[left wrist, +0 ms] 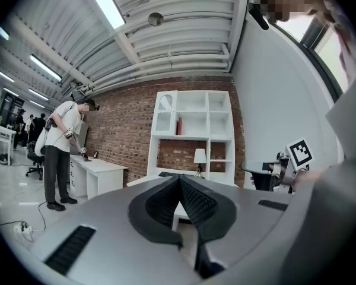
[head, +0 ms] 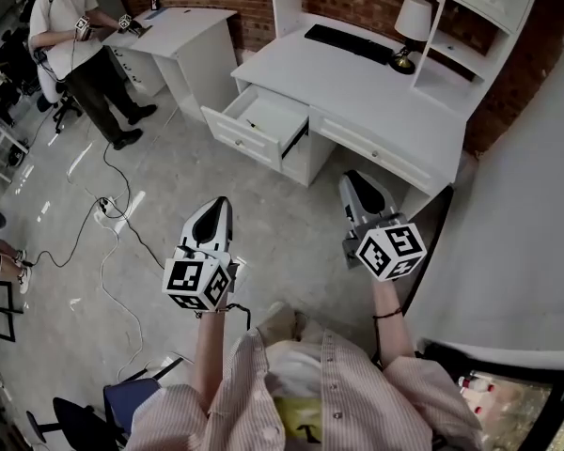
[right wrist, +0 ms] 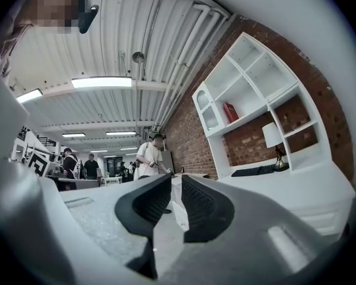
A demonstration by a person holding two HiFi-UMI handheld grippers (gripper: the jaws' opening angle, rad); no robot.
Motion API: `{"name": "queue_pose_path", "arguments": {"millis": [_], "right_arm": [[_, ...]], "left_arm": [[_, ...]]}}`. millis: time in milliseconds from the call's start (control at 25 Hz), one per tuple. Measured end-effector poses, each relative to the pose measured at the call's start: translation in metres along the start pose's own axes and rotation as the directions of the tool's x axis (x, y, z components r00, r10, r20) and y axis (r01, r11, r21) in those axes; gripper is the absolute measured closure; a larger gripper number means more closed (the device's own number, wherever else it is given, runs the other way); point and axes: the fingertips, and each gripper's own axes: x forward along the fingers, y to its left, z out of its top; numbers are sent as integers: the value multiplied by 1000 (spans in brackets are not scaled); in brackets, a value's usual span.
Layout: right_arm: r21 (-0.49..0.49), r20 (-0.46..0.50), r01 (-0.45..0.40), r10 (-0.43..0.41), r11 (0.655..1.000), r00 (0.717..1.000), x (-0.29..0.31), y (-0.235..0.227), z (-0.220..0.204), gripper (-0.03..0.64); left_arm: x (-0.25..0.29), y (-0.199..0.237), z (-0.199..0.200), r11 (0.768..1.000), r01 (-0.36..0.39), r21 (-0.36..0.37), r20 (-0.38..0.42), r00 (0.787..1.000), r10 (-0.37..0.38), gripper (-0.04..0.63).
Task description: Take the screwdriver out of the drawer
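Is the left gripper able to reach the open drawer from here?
Probably not yet: the left gripper hangs short of the open drawer, over the floor, though nothing blocks the way.

Readable text: none in any view.
Near-left white cube [head: 199, 283]: black square marker patterns, no letters.
Near-right white cube [head: 391, 250]: same patterns.
Yellow chest patch [head: 296, 421]: dark mark, unreadable.

Whatever lies inside the open drawer [head: 240, 139] is too small to make out from the head view.
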Motion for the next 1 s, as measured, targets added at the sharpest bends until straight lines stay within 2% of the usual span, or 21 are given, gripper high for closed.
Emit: {"name": "queue_pose_path", "arguments": {"millis": [80, 440, 1000], "right_arm": [[2, -13, -4, 4, 1000, 1000, 6, -1, -5, 557], [29, -57, -7, 8, 1000, 998, 52, -17, -24, 508], [63, -107, 20, -14, 998, 994, 209, -56, -47, 483]], "left_arm": [[3, 4, -4, 1000, -6, -4, -8, 1000, 6, 597], [32, 36, -12, 999, -33, -32, -31, 999, 32, 597], [141, 155, -5, 996, -55, -64, -54, 997, 51, 597]]}}
